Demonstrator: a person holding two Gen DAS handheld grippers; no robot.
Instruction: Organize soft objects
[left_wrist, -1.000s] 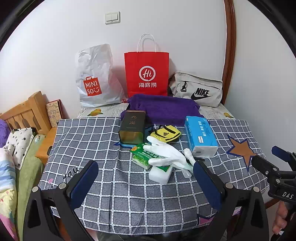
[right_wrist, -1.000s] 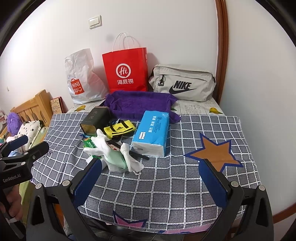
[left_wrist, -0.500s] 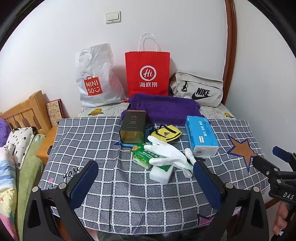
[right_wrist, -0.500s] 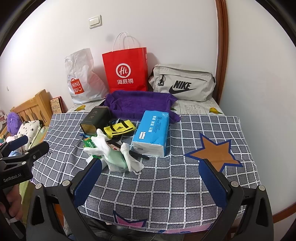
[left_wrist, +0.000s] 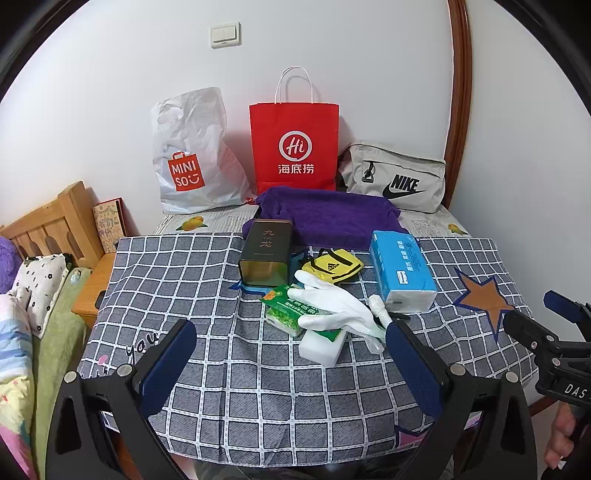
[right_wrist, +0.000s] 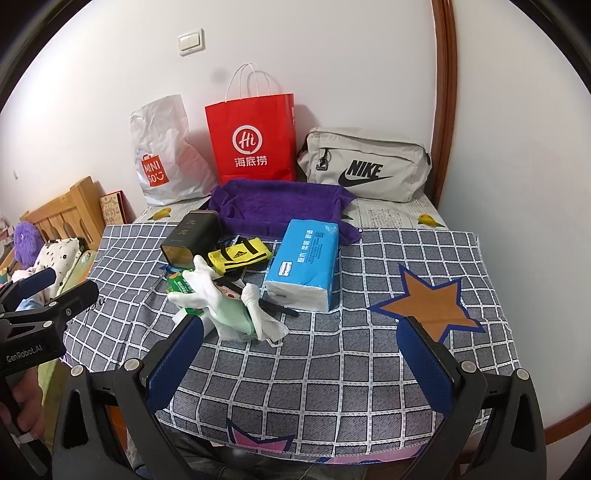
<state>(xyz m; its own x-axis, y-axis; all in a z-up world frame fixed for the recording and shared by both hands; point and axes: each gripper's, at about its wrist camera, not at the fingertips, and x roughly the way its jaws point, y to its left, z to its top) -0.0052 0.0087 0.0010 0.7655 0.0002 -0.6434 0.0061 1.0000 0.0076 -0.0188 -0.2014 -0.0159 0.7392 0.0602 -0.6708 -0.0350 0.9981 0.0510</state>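
White glove (left_wrist: 332, 308) lies on the green packet (left_wrist: 286, 306) mid-cloth; only the right wrist view shows a mint sock (right_wrist: 231, 314) under it. Both grippers, left (left_wrist: 291, 363) and right (right_wrist: 299, 360), hang spread and empty, unmoved since a second ago.

Blue tissue pack (right_wrist: 303, 264) beside purple towel (right_wrist: 275, 208)

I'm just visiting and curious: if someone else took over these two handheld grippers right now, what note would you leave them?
Left gripper: open, empty, held back from the pile.
Right gripper: open, empty, also at the near edge.
Things: white glove lies on a green packet and a white sponge; yellow pouch, blue tissue pack and dark tin sit around them; purple towel lies behind.
Done: nothing looks sorted yet.
Left: everything soft; the glove is probably the easiest start.
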